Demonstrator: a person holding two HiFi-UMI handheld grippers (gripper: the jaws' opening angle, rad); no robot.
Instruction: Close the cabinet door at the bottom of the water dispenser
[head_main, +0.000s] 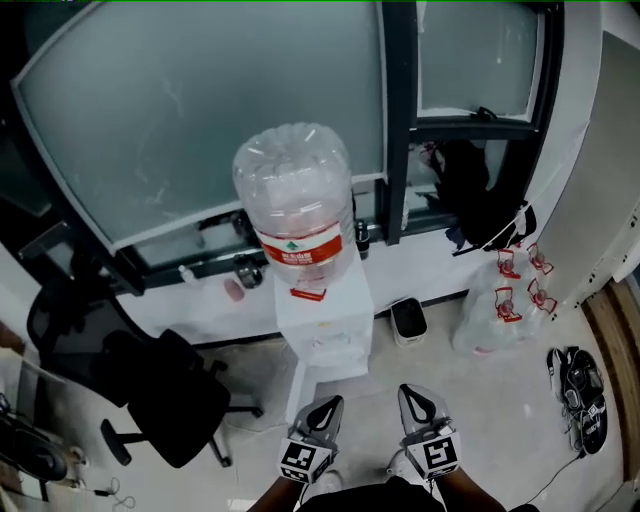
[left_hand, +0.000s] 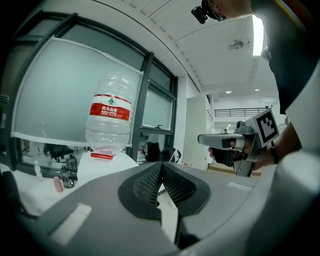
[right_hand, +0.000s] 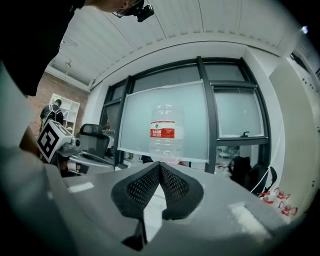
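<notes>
Plainly, the left tool (left_hand: 161, 166) has its jaws pressed together at the tips with nothing between them. The right tool (right_hand: 160, 165) is the same: its meshed pads meet in a point and hold nothing. Both are held about level and side by side, low in the head view, each with its marker cube nearest the person.

They point at the water dispenser (head_main: 325, 318), which stands on the floor straight ahead, near both tips but apart from them. The left tool lines up with the dispenser's left edge, and the right tool sits just off its right edge.

At the dispenser's foot, closest to the left tool's tip, a narrow white panel juts toward the person from the left side. It looks like the cabinet door (head_main: 298, 388) standing open, though the steep angle makes that hard to confirm. Neither tool touches it.

An upturned clear bottle (head_main: 295, 195) with a red label crowns the dispenser. Behind it a white window ledge (head_main: 175, 305) runs under frosted glass. A black office chair (head_main: 165, 392) stands to the left. A small bin (head_main: 408, 320) and a clear plastic bag (head_main: 495, 310) stand to the right, and dark shoes (head_main: 580, 392) lie farther right.
</notes>
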